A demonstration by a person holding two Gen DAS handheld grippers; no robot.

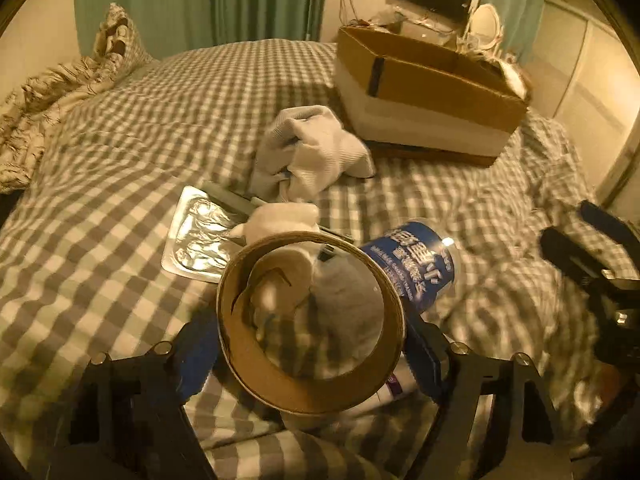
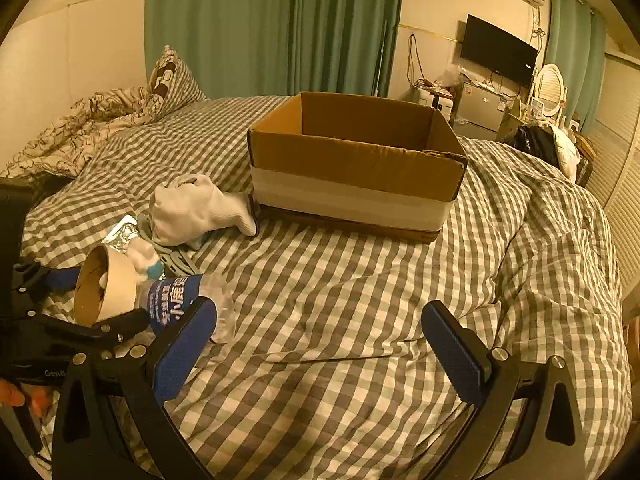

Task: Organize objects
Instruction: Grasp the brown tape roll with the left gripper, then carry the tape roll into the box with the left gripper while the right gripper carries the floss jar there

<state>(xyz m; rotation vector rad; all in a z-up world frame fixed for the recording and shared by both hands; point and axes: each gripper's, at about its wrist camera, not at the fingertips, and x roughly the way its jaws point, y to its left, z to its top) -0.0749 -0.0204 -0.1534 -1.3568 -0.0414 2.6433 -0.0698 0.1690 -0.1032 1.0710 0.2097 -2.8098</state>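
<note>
At lower centre of the left wrist frame, my left claw [image 1: 312,344] grips the cardboard tape ring [image 1: 312,320] between its pads, over the checked bed [image 1: 120,140]. Right claw [image 2: 324,344] wide open, empty. Cardboard box [image 2: 356,168] sits upper centre.

Warm yellow light filled a bedroom with green curtains [image 2: 276,28], a checked bed [image 2: 360,280], a wall television [image 2: 498,54] and a cream wall [image 2: 80,40].
</note>
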